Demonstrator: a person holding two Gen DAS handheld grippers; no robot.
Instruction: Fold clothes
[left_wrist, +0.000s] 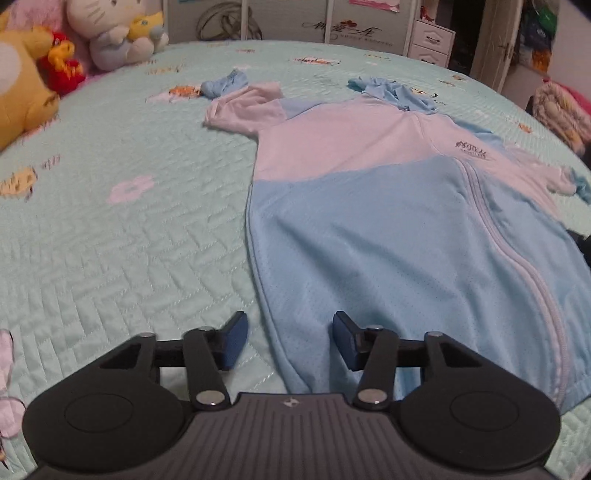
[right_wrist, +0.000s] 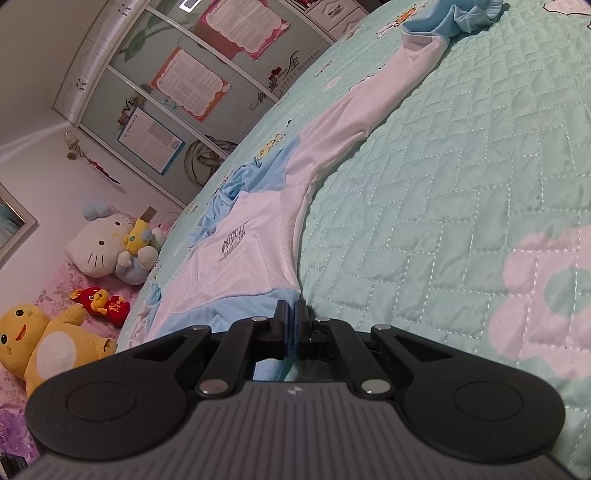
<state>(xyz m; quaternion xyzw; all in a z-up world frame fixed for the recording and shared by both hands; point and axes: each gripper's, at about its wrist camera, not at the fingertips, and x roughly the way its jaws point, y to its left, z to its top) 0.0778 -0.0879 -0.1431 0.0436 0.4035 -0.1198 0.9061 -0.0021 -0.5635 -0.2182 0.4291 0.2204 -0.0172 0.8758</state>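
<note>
Jacket (left_wrist: 388, 206) was white above, pale blue below. Bedspread (left_wrist: 129, 240) was mint green, quilted, with white flowers. Yellow bear (right_wrist: 48, 339); white cat plush (right_wrist: 99, 247).

A home bedroom: quilted bed (left_wrist: 129, 240), plush toys (right_wrist: 107, 247), wardrobe (right_wrist: 155, 96)

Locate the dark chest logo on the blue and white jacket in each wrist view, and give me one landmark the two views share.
Left wrist view: the chest logo sits upper right, on the jacket's white panel, right of the zipper.
Right wrist view: the chest logo sits left of centre, above the shut right gripper.
Shared landmark: the white cat plush, top left in the left view, lower left in the right view.
</note>
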